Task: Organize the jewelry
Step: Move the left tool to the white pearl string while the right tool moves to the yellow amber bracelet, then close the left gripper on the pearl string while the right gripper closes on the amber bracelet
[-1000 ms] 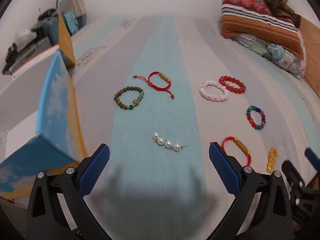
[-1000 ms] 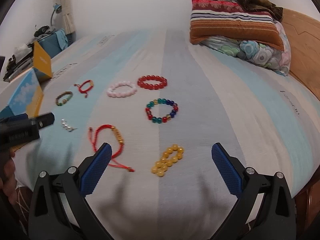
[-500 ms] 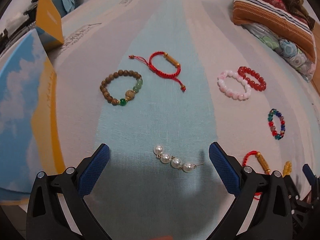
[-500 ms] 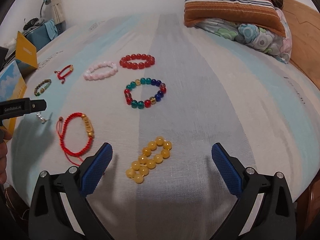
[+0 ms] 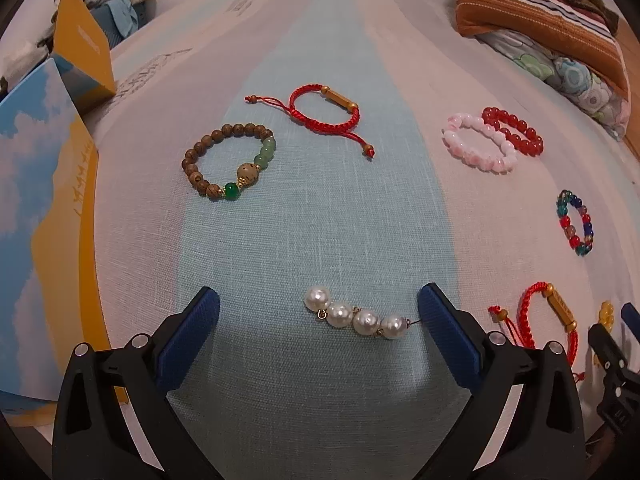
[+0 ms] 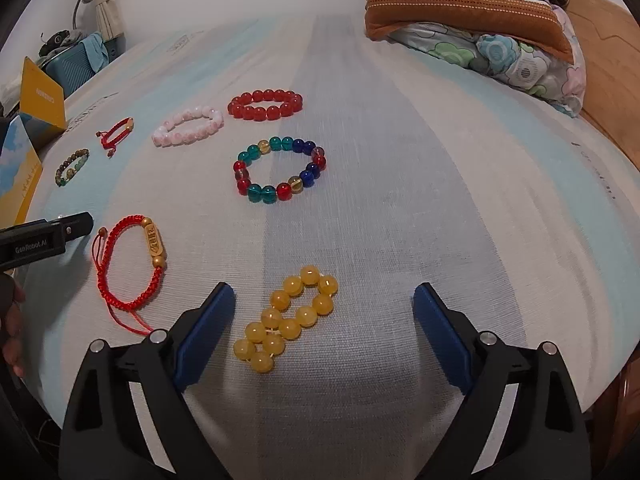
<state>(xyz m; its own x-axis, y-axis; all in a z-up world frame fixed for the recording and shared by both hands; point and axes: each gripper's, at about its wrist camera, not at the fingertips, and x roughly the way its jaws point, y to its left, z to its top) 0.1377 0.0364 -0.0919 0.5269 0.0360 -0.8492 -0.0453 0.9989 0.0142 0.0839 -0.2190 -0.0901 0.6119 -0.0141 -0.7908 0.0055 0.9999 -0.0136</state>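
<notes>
Pearl strand lies between our spread left gripper jaws, yellow bead bracelet between our equally wide right gripper, both framed for grasping.

On the bed I count eight pieces: two red cord bracelets, one pearl strand of four pearls, one wooden bead bracelet, and one each of pink, red, multicolour and yellow bead bracelets. Two pillows are stacked.
</notes>
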